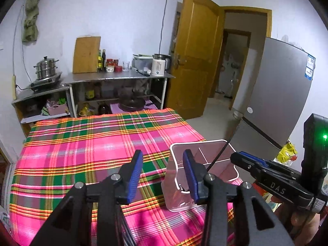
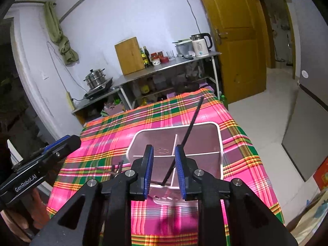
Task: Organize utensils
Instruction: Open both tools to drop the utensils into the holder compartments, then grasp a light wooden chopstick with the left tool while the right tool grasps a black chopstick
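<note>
Left wrist view. Looking down over a bench (image 1: pixel 61 153) draped in pink, green and yellow plaid cloth. Left claw (image 1: pixel 163 176) standing open, blue pads well apart, nothing between them, only cloth and the near wall of a clear plastic organizer (image 1: pixel 205 143) behind the gap. Organizer sitting toward the right edge of the bench, split by white dividers into compartments; transparent walls hard to trace, the lower part partly hidden behind the right-hand pad. Thin black chopstick (image 1: pixel 220 153) leaning out of the organizer, tilted up to the right; lower end lost behind the claw. Right claw (image 1: pixel 235 156) entering from the right edge, seen side-on, tips hard to read here.

Right wrist view. Right claw (image 2: pixel 164 170) open, blue pads apart and directly above the organizer (image 2: pixel 220 143). Black chopstick (image 2: pixel 192 123) rising tilted from the near compartment, passing just beside the right-hand pad; touching or not, impossible to tell, but not clamped. A few dark thin pieces (image 2: pixel 116 167) lying on the cloth left of the organizer, blurred and partly cut off by the claw. Left claw (image 2: pixel 67 141) at the left edge, only its side visible.
</note>
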`<state>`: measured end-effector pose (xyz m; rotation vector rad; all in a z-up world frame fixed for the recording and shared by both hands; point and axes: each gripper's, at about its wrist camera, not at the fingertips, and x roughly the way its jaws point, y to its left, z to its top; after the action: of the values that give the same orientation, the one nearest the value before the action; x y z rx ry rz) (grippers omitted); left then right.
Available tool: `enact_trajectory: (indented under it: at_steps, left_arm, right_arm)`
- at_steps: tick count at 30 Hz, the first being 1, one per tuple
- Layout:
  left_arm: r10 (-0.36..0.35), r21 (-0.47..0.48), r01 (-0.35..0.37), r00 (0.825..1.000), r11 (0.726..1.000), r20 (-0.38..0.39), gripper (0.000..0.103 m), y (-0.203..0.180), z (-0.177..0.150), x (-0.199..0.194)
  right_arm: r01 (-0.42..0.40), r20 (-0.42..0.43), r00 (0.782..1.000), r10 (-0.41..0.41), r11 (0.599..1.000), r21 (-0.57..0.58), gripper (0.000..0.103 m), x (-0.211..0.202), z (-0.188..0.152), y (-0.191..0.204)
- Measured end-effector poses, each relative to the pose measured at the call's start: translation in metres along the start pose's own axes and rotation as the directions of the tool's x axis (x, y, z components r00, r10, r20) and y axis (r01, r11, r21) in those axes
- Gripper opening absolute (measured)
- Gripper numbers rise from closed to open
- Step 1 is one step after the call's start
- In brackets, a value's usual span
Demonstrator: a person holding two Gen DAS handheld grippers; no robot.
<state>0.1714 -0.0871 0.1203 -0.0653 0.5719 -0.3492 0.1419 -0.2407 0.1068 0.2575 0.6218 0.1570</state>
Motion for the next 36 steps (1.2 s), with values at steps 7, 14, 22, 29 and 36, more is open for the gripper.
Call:
enact_trajectory:
  at_steps: [7,14,22,29,36]
  left_arm:
    - [0.027,-0.008,-0.027,0.999,1.000,0.036,0.043,0.005,-0.007,-0.028]
    - [0.056,-0.019,-0.055,0.997,0.998,0.052,0.044,0.015,-0.017,-0.046]
    - [0.091,-0.036,-0.089,0.995,0.995,0.051,0.044,0.030,-0.031,-0.058]
    - [0.118,-0.093,-0.118,0.993,0.989,-0.006,0.044,0.064,-0.065,-0.056]
    - [0.129,-0.168,-0.145,0.986,0.975,-0.107,0.044,0.097,-0.102,-0.034]
  right_arm:
    - [-0.042,0.024,0.999,0.043,0.998,-0.047,0.022,-0.020,-0.006,0.022]
    - [-0.079,0.020,0.997,0.081,0.993,-0.089,0.023,-0.026,-0.014,0.041]
    - [-0.122,-0.001,0.992,0.123,0.984,-0.127,0.023,-0.026,-0.025,0.062]
    - [-0.158,-0.063,0.987,0.149,0.974,-0.160,0.023,-0.009,-0.046,0.081]
    - [-0.188,-0.142,0.976,0.164,0.965,-0.180,0.022,0.016,-0.070,0.093]
